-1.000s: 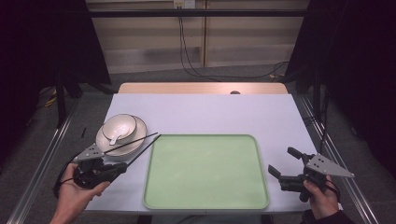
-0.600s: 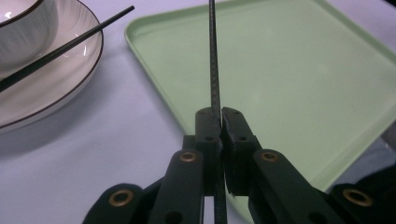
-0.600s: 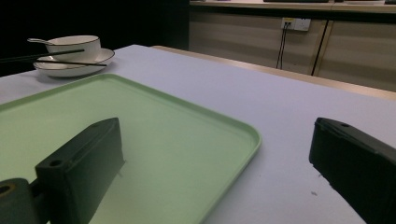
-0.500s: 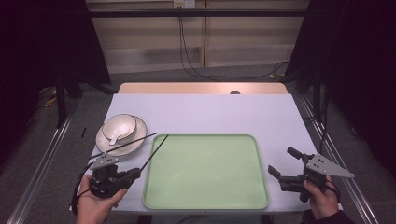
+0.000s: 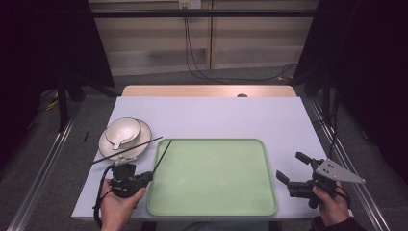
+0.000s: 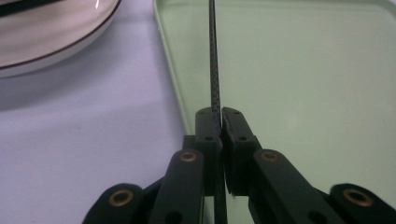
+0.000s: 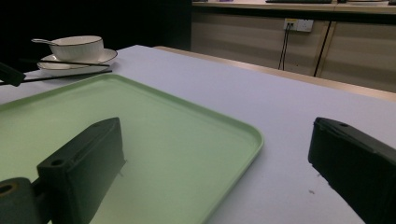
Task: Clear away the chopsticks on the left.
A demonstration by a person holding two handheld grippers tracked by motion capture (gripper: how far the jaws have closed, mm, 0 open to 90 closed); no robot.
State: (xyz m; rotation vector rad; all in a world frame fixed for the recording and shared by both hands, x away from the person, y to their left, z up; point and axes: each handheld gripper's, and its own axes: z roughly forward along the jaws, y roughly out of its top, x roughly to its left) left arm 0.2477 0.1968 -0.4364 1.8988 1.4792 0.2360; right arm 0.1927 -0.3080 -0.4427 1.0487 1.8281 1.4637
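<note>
My left tongs (image 5: 147,177) are clamped on one black chopstick (image 5: 162,155), pinched close to its near end, seen from the high view at the near left corner of the green tray (image 5: 211,207). In the left gripper view the two pads are pressed flat together on the thin rod (image 6: 214,60), which runs straight out ahead of the tongs (image 6: 219,122) along the tray's left rim.

I judge the chopstick to be very light, stiff and smooth, so it is likely to swivel or slide in the pads if I swing it fast. A hold nearer its middle would steady it; gripped at the end, as now, the long free length can droop or twist. It should not break, but the tip can catch the tray rim.

Its long axis runs away from the left tongs, leaning a little toward the tray, with the free tip pointing forward and over the tray's far left corner. It looks raised off the surface (image 5: 216,115), though I cannot tell how high.

The second chopstick (image 5: 127,150) lies ahead of the left tongs, its far end leaning on the saucer (image 5: 140,143) that carries a bowl (image 5: 123,131) with a spoon (image 5: 117,143).

My right tongs (image 5: 292,168) stand wide open and hold nothing, at the tray's near right corner; the right gripper view shows the two pads well apart (image 7: 219,163).
</note>
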